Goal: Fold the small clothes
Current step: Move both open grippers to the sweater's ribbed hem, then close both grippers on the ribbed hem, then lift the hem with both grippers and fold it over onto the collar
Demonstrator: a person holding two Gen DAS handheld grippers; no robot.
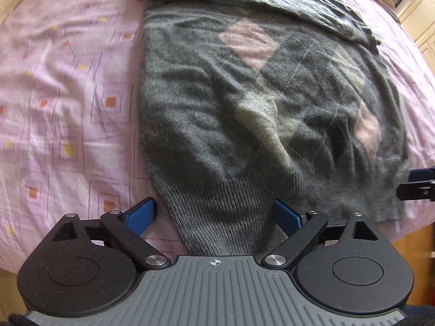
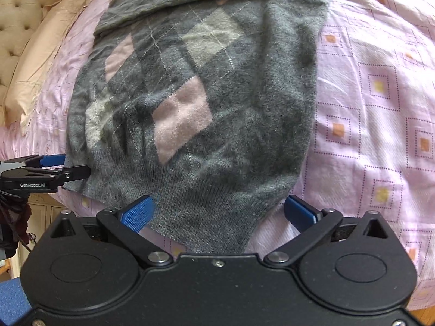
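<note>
Argyle sweater [image 1: 244,103] lies flat on pink bedsheet [image 1: 68,95]; ribbed hem at 6 o'clock between spread jaws of left gripper [image 1: 214,214] and right gripper [image 2: 220,212], neither gripping.

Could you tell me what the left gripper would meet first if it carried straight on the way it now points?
Probably the sweater's ribbed hem, lying between the open left gripper fingers; depth is unclear.

Black tongs [image 1: 214,216] — blue pads [image 1: 141,216], silver screws
</note>
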